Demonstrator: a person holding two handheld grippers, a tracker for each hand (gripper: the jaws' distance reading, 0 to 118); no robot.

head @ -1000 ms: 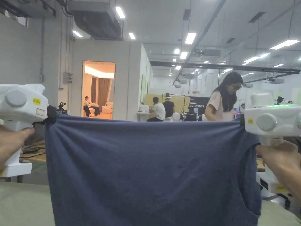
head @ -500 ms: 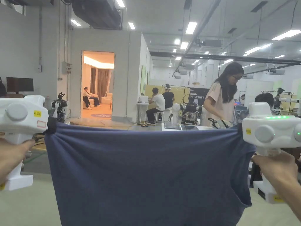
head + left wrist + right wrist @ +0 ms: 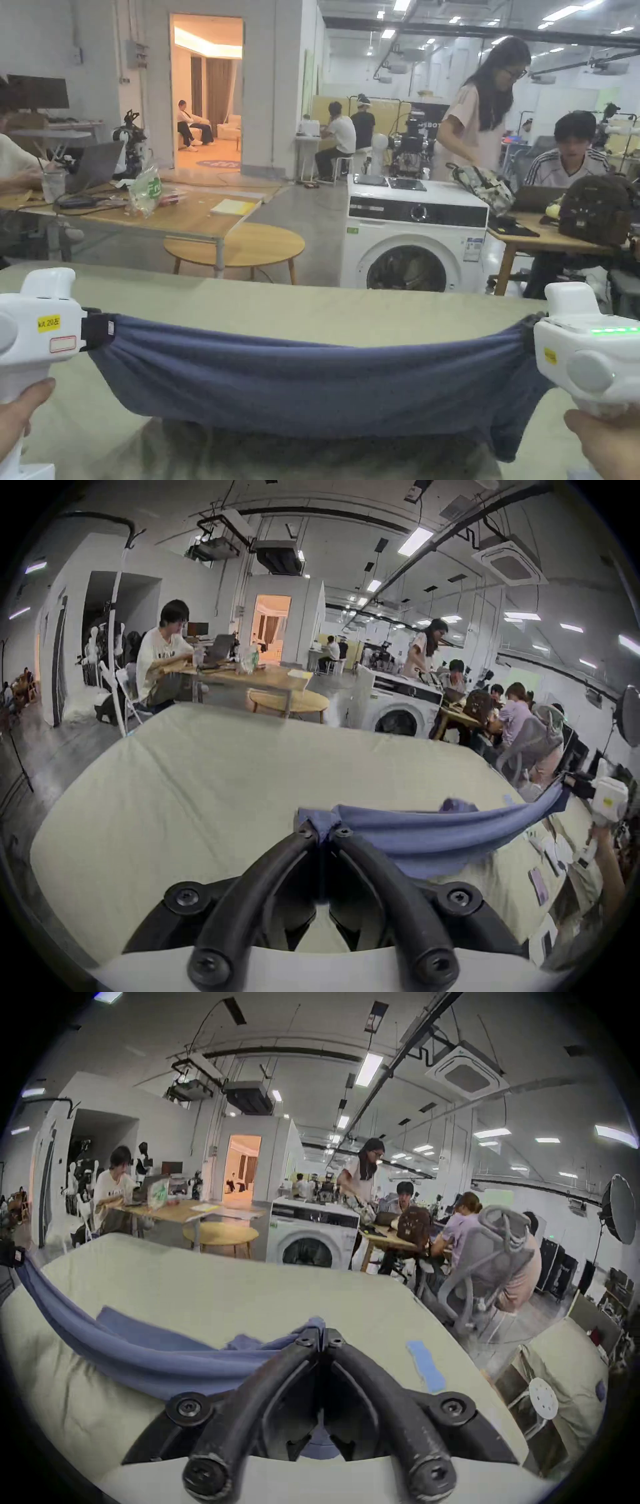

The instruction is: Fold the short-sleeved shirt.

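Whereas a second ago the shirt (image 3: 312, 390) hung tall between both jaws, it now sags low over the desk (image 3: 300, 312), each pair clamped on a corner, ready for laying flat.

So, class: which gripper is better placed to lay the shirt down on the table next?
Neither alone: left gripper and right gripper each pinch one end of the shirt, stretched level over the table; probably lower both together.

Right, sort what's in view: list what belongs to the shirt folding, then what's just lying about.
Job:
blue shirt
left gripper
right gripper
pale green table

Lying about:
washing machine
round wooden table
strip of blue tape
brown backpack
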